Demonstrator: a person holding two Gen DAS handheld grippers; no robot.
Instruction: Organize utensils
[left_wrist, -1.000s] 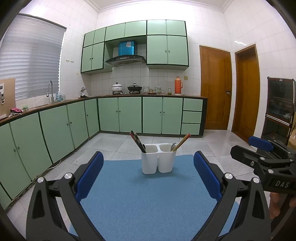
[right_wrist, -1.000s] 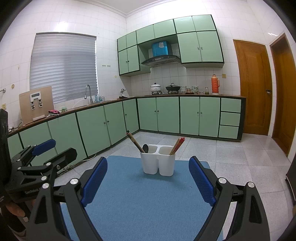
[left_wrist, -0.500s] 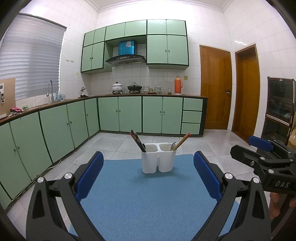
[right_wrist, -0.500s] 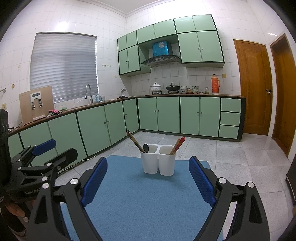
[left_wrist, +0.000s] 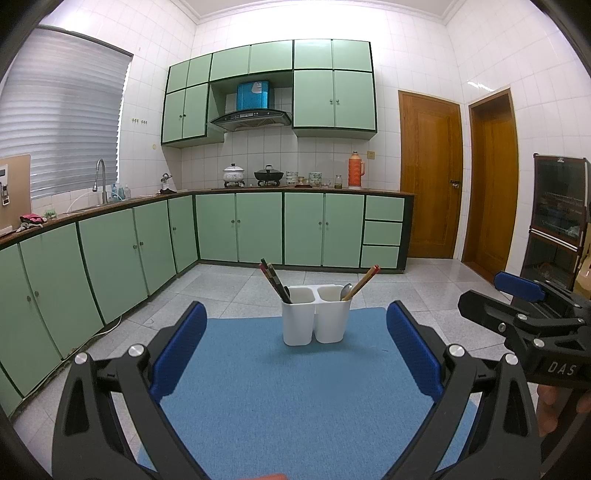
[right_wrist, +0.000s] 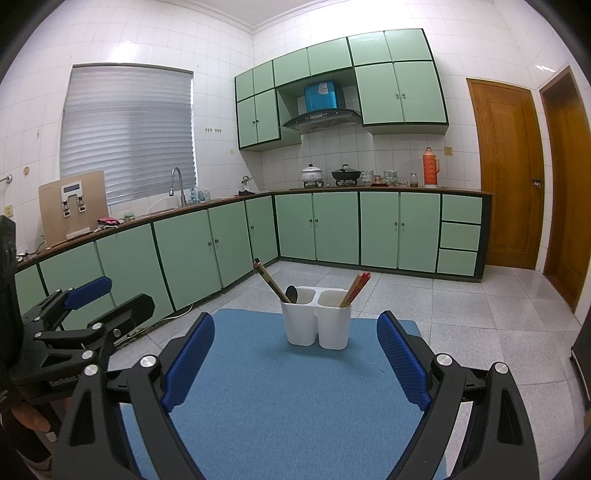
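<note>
Blue mat (left_wrist: 295, 387), utensil holder (left_wrist: 316, 319) beyond left claw (left_wrist: 295, 345)

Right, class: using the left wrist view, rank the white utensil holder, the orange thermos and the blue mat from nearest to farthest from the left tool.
1. blue mat, directly beneath the left tool.
2. white utensil holder, centre, at the mat's far end.
3. orange thermos, on the back counter, right of the stove.

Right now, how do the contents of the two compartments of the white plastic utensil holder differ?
In the white plastic utensil holder, the left compartment holds dark chopsticks leaning left and a black spoon. The right compartment holds light wooden red-tipped chopsticks leaning right and a metal spoon. Each holds chopsticks and one spoon.
</note>
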